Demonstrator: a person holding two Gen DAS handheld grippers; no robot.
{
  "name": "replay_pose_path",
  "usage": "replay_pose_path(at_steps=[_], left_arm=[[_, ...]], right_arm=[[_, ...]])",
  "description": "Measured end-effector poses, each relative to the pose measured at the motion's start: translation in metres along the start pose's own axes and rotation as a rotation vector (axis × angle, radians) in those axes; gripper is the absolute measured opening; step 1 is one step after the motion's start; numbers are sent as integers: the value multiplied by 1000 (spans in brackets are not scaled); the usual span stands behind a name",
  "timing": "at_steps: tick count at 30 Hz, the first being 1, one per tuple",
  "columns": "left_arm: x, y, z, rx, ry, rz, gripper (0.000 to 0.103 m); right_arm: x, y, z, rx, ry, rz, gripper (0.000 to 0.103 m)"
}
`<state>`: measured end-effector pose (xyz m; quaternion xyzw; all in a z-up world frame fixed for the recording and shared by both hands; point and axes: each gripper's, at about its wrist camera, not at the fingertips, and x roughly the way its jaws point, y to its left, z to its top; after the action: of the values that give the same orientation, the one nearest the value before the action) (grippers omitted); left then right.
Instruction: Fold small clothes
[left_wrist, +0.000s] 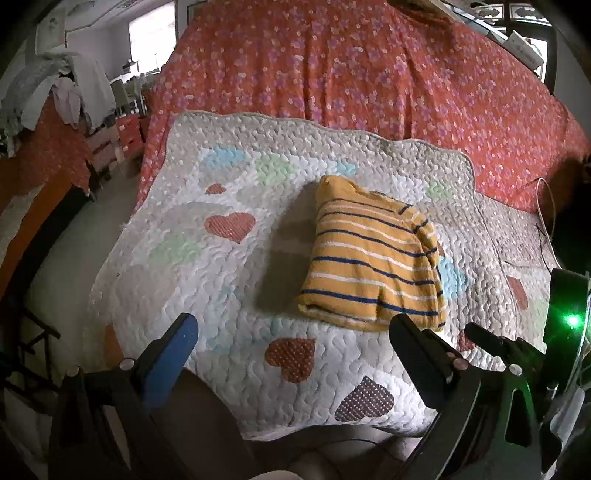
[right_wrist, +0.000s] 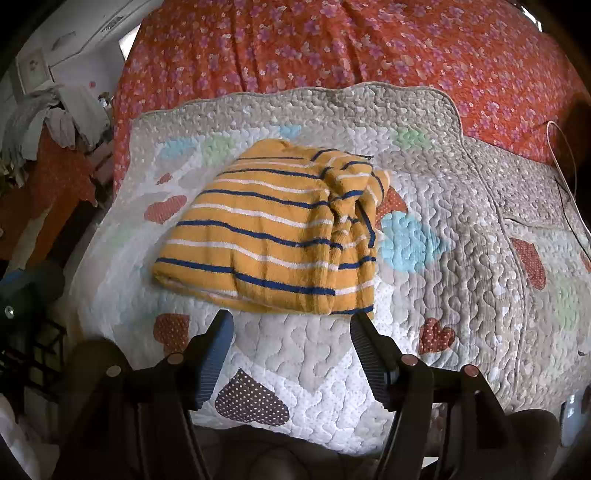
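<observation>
Mustard-yellow knit with navy and white stripes: the small striped sweater lies folded into a compact bundle, centre-right of the left wrist view and centre-left of the right wrist view. It rests on the heart-patterned quilted mat, which is spread over the red floral bedsheet filling the upper frame.

Left gripper: jaws wide apart, holding nothing, low in frame just short of the sweater's near hem. Right gripper: jaws also spread and empty, tips just beside the near hem, perhaps touching it; contact cannot be confirmed.

Judgement: fold looks nearly complete. The right side of the bundle is bunched, with stripes crossing where a sleeve seems tucked.

Notes for you on the step in hand:
- If one more fold is wanted, take the near hem at both corners, pinching all layers together, not the top layer alone.
- Lift low and carry evenly so the stripes stay parallel.
- Smooth the bunched right edge first; thick knit springs back.
- Avoid snagging the mat's quilting beneath.
</observation>
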<state>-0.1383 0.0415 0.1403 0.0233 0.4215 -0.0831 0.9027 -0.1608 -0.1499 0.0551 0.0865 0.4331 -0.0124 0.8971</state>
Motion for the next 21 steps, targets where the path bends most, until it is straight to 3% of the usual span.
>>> replay_pose_path(at_steps=[21], left_arm=[[15,-1,-5,-14,55,-40,103]], right_arm=[[8,-4,-1,5,17,-7,71]])
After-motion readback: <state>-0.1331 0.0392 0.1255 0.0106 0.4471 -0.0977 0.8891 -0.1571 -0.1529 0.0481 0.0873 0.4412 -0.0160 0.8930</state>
